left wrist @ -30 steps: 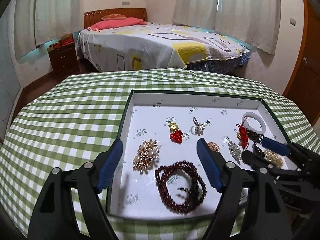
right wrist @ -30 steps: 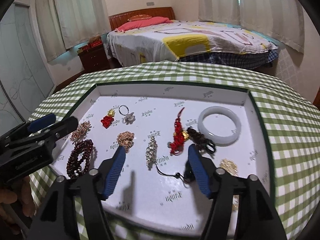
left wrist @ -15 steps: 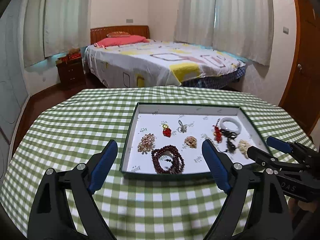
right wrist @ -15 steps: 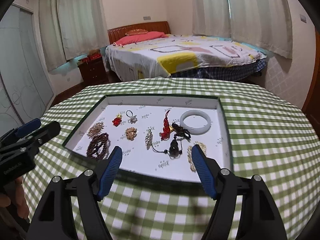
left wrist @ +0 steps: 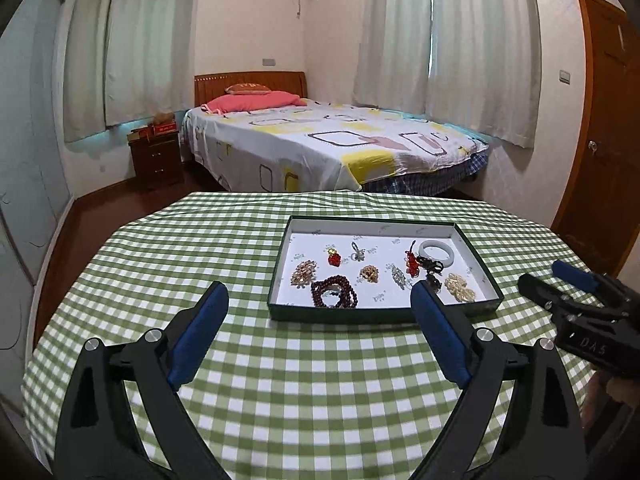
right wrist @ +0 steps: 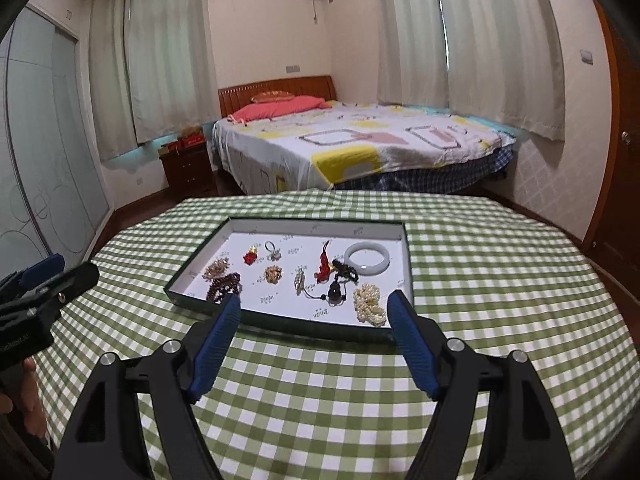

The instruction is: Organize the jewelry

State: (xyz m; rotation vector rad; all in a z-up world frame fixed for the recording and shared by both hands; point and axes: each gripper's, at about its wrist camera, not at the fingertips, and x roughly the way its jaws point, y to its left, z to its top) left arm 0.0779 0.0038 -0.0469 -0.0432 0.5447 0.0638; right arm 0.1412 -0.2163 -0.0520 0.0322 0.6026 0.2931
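A shallow green tray (left wrist: 384, 316) with a white floor sits on the checked table; it also shows in the right wrist view (right wrist: 280, 322). In it lie several pieces: a white bangle (left wrist: 437, 253), dark red beads (left wrist: 334, 297), a pearl bracelet (right wrist: 369, 299), a red knot charm (right wrist: 323, 266), gold brooches (left wrist: 304, 273) and a ring (right wrist: 273, 251). My left gripper (left wrist: 318, 312) is open and empty, held back over the cloth short of the tray. My right gripper (right wrist: 314, 316) is open and empty, near the tray's front edge.
The round table carries a green-and-white checked cloth (left wrist: 280, 380). Behind it stand a bed (left wrist: 320, 148) and a nightstand (left wrist: 156, 156). A wooden door (left wrist: 600, 120) is at the right. The other gripper shows at each view's edge (left wrist: 576, 304) (right wrist: 36, 296).
Both grippers have pulled back and up from over the tray, which now looks small and far. Both stayed open and empty. The jewelry has not moved.
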